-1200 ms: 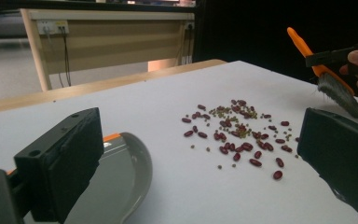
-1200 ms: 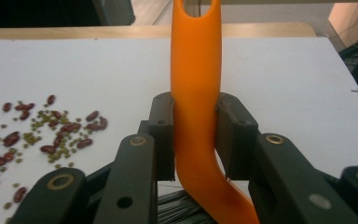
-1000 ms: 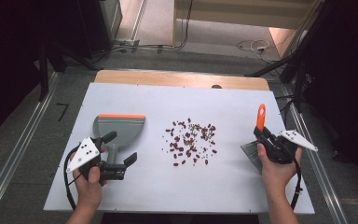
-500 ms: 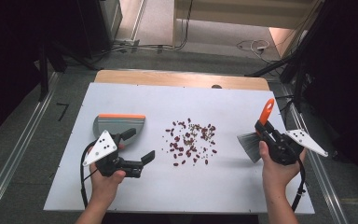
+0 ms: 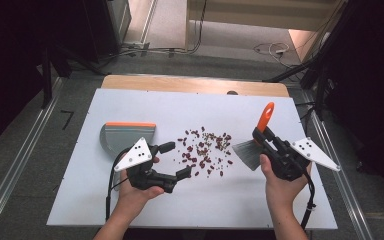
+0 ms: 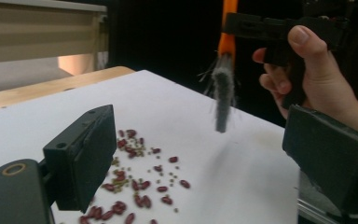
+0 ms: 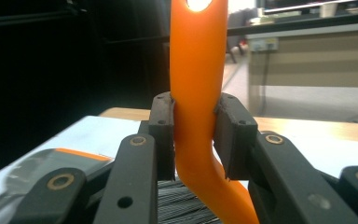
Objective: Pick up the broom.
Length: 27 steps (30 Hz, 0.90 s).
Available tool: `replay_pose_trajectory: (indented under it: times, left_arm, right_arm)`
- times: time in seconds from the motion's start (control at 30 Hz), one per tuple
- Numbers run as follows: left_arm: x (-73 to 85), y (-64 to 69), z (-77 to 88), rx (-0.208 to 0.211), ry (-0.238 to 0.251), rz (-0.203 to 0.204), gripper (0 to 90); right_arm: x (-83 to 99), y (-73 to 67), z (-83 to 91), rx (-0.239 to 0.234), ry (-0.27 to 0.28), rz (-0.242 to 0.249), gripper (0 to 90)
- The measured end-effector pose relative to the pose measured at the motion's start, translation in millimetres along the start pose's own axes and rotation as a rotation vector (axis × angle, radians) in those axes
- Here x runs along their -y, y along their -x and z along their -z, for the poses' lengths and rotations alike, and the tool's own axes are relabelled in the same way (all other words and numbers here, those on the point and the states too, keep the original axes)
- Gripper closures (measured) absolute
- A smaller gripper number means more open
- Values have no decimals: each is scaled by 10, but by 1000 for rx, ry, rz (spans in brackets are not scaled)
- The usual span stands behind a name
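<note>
Red and green beans [image 5: 205, 147] lie scattered mid-table. A grey dustpan [image 5: 127, 136] with an orange edge rests to their left. My left gripper [image 5: 177, 160] is open just left of the beans; its jaws have just been closing a little with nothing between them. In the left gripper view, that gripper [image 6: 205, 163] looks over the beans [image 6: 135, 182] toward the brush [image 6: 223, 93]. My right gripper [image 5: 260, 136] is shut on the orange handle of a brush [image 5: 247, 152], its grey bristles hanging right of the beans. The right gripper [image 7: 196, 140] pinches the handle [image 7: 196, 84].
The white table top [image 5: 205, 105] has bare room behind and in front of the beans. A wooden strip [image 5: 195, 84] runs along the far edge. The dustpan [image 7: 51, 161] lies low at the left of the right gripper view.
My left hand has moved right, from beside the dustpan toward the beans. The right hand has lifted the brush and carried it left, closer to the beans.
</note>
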<state>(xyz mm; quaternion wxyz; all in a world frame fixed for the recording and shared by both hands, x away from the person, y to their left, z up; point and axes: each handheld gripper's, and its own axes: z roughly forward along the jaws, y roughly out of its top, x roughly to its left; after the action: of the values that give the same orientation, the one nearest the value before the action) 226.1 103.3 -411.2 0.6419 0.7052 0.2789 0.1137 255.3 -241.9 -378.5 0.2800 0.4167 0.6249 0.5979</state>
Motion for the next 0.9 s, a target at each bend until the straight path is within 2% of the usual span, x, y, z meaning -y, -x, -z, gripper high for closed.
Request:
replay_pose_trajectory:
  times: [0.2,0.27,0.4,0.47,0.63,0.73,0.9]
  left_arm:
    - [-29,124,-82,68,-4,12,121]
    - [-32,161,-113,84,-8,6,170]
    - [2,195,-197,62,-43,10,194]
    - [21,189,-228,76,-58,29,244]
    - [32,226,-272,44,-77,50,369]
    - [35,258,-280,40,-82,44,426]
    - [28,251,-266,41,-88,50,612]
  right_arm:
    - [-20,-283,-20,-78,3,12,684]
    - [-22,-381,-27,-104,7,21,684]
    - [-16,-584,-27,-150,7,23,684]
    - [-12,-679,-25,-173,7,32,683]
    - [16,-873,-33,-228,-3,44,683]
    - [40,-947,-44,-254,-7,47,683]
    - [68,-996,-57,-283,-16,38,683]
